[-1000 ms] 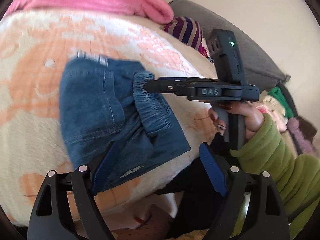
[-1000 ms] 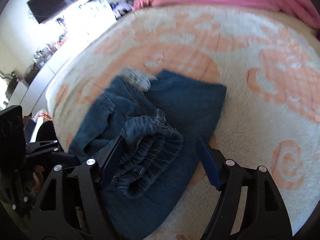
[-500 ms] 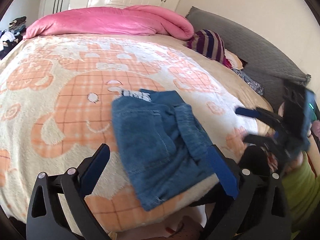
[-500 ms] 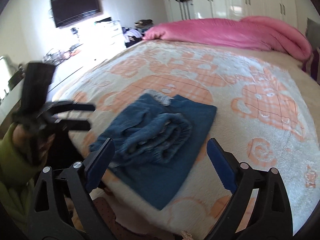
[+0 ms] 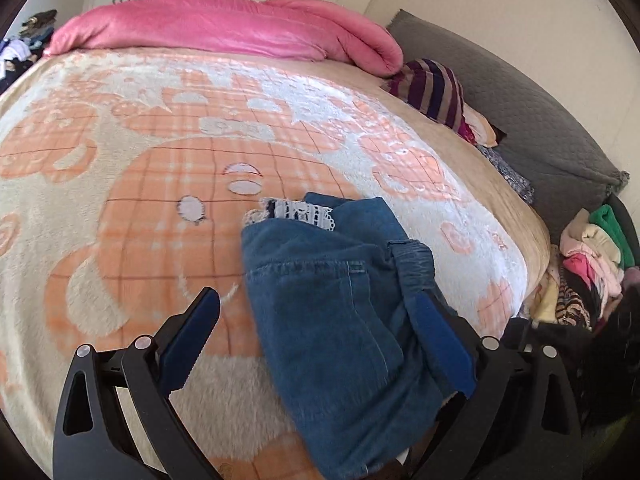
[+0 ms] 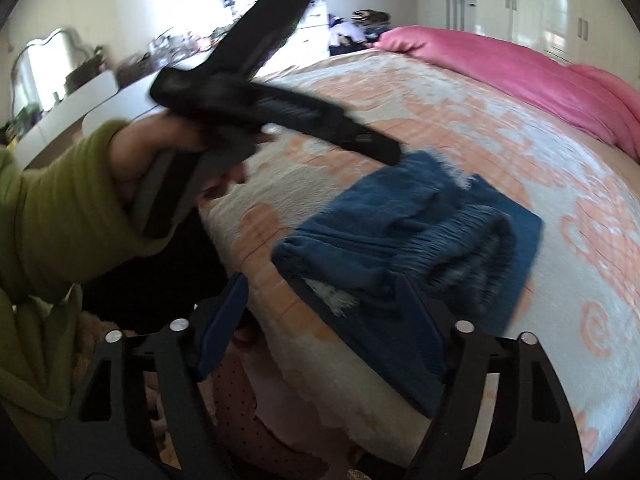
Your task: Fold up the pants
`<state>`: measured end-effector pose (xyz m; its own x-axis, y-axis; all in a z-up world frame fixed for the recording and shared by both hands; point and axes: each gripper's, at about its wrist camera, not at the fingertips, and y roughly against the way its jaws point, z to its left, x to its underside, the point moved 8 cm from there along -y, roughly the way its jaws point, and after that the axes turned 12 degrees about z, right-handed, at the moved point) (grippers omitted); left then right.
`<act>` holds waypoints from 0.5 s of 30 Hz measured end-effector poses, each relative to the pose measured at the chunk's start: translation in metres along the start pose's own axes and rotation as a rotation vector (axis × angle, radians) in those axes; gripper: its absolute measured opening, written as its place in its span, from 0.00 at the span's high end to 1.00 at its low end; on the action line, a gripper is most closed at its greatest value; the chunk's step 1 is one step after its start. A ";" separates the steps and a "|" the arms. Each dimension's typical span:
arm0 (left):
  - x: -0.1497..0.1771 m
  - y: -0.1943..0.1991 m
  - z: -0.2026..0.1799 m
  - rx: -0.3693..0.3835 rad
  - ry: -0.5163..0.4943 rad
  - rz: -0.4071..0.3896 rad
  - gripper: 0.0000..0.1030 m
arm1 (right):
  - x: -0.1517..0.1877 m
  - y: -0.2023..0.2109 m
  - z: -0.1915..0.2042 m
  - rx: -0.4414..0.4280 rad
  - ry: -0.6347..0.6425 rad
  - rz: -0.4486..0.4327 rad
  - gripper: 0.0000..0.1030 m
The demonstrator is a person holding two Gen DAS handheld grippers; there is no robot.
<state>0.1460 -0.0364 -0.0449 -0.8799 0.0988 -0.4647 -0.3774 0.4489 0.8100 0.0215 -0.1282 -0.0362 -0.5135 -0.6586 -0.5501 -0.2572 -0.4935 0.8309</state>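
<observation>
Folded pants point(image 5: 340, 312) lying on blanket point(image 5: 120, 200) near bed's front edge.
Left gripper point(image 5: 316, 340) spread wide and closing, pinching nothing, pants under it toward 3 o'clock. Right gripper point(image 6: 320, 312) half-spread and closing, empty, clear of cloth.

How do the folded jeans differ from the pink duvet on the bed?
The jeans are dark blue denim; the pink duvet is glossy pink. The jeans are a small folded bundle near the front edge of the bed; the duvet is a long roll along the far edge. Both lie on the orange-patterned blanket, untouched by either gripper.
</observation>
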 end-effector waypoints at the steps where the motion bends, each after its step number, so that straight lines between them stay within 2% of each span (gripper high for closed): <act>1: -0.002 -0.005 0.001 0.011 0.005 0.014 0.11 | -0.003 -0.005 0.002 0.006 0.016 0.008 0.44; 2: -0.004 -0.010 0.000 0.027 0.007 0.025 0.27 | -0.005 -0.008 0.003 0.015 0.033 0.010 0.47; 3: -0.006 -0.015 -0.001 0.041 0.004 0.035 0.38 | -0.007 -0.012 0.004 0.025 0.051 0.014 0.51; 5: -0.007 -0.026 -0.002 0.033 -0.007 0.067 0.38 | -0.011 -0.021 0.003 0.060 0.093 0.035 0.60; 7: -0.007 -0.036 -0.003 0.016 -0.023 0.086 0.38 | -0.015 -0.028 0.005 0.071 0.135 0.047 0.64; 11: -0.006 -0.050 -0.001 -0.005 -0.026 0.111 0.38 | -0.017 -0.047 0.001 0.072 0.175 0.080 0.66; 12: -0.005 -0.051 0.001 -0.004 -0.022 0.113 0.38 | -0.016 -0.050 0.000 0.040 0.166 0.080 0.73; 13: -0.005 -0.053 0.003 0.002 -0.014 0.115 0.38 | -0.015 -0.050 0.001 0.014 0.160 0.081 0.85; 15: -0.006 -0.055 0.005 0.012 -0.005 0.118 0.37 | -0.011 -0.045 0.002 -0.059 0.120 0.092 0.97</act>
<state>0.1733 -0.0575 -0.0879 -0.9164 0.1563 -0.3685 -0.2678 0.4448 0.8547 0.0372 -0.0973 -0.0675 -0.4302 -0.7640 -0.4809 -0.1633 -0.4581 0.8738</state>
